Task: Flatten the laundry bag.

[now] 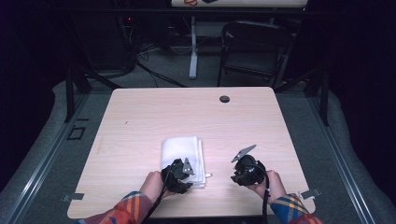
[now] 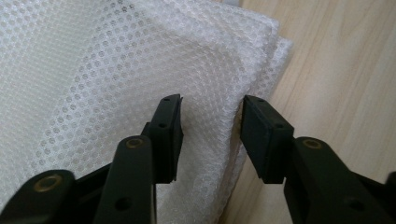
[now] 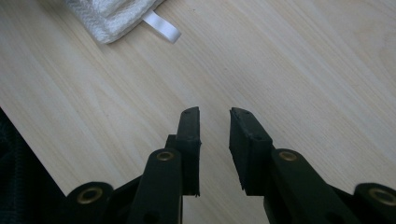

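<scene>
Over the soft, light, folded white mesh towel (image 2: 93, 93), left gripper (image 2: 211, 128) gapes astride its layered edge, the best hold; right gripper (image 3: 215, 140) stands empty, parted.

White waffle-weave towel (image 2: 93, 70), pale wood table (image 1: 149, 107), black grippers, plaid sleeves.

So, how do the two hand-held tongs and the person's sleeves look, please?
Both the left tongs and the right tongs are black, each topped with a grey three-cornered plate. In the gripper views, each jaw ends in a flat rectangular black pad, and the arms behind carry brass-coloured round rivets. A black cable trails back from the right tongs. The person's plaid sleeves are orange, blue and yellow.
</scene>
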Demonstrator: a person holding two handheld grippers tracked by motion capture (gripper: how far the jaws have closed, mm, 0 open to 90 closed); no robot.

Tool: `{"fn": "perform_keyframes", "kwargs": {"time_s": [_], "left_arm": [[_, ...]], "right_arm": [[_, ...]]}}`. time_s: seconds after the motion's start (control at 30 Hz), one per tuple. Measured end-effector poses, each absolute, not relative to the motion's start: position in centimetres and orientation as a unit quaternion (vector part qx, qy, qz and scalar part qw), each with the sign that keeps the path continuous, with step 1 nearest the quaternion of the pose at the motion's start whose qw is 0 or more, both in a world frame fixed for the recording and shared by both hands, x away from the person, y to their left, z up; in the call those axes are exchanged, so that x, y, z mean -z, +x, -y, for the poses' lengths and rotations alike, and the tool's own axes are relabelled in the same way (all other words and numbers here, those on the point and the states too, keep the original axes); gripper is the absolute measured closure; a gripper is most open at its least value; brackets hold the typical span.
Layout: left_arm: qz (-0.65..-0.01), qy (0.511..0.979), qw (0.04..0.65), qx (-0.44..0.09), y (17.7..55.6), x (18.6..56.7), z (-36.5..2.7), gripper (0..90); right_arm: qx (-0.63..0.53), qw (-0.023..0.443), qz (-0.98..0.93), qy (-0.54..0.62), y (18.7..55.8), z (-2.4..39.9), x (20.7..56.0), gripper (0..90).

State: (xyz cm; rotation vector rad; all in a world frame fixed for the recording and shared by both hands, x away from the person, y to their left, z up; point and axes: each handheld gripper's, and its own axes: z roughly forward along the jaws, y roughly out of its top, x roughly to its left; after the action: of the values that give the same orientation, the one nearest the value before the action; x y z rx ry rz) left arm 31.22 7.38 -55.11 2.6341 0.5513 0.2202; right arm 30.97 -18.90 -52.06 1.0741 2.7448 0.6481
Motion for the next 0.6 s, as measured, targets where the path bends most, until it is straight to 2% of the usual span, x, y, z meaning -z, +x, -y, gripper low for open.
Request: {"fn": "perform_keyframes", "kwargs": {"time_s": [0.07, 0.13, 0.17, 0.27, 0.4, 0.5, 0.6], "left_arm": [[-0.207, 0.949, 0.228, -0.074, 31.4, 55.2, -7.6, 63.0], [-0.206, 0.948, 0.232, -0.065, 31.5, 55.1, -7.8, 71.5], [-0.207, 0.948, 0.232, -0.066, 31.5, 55.1, -7.8, 72.0], [-0.207, 0.947, 0.238, -0.058, 31.6, 55.2, -7.9, 78.3], [-0.206, 0.947, 0.241, -0.055, 31.6, 55.1, -8.0, 78.5], [-0.202, 0.947, 0.243, -0.053, 31.7, 54.9, -8.0, 77.6], [-0.203, 0.947, 0.245, -0.049, 31.7, 54.8, -8.1, 76.5]], "right_arm": [[-0.213, 0.060, -0.909, 0.352, 31.0, 18.7, 52.1, 73.8], [-0.210, 0.061, -0.911, 0.351, 31.0, 18.5, 52.1, 72.9], [-0.210, 0.063, -0.911, 0.350, 31.0, 18.4, 52.1, 70.8], [-0.215, 0.058, -0.909, 0.353, 31.1, 18.1, 52.1, 57.0], [-0.216, 0.048, -0.912, 0.346, 31.3, 17.2, 52.0, 39.7], [-0.216, 0.046, -0.914, 0.341, 31.5, 16.5, 52.3, 30.0], [-0.212, 0.047, -0.917, 0.335, 31.6, 16.0, 52.4, 29.2]]}}
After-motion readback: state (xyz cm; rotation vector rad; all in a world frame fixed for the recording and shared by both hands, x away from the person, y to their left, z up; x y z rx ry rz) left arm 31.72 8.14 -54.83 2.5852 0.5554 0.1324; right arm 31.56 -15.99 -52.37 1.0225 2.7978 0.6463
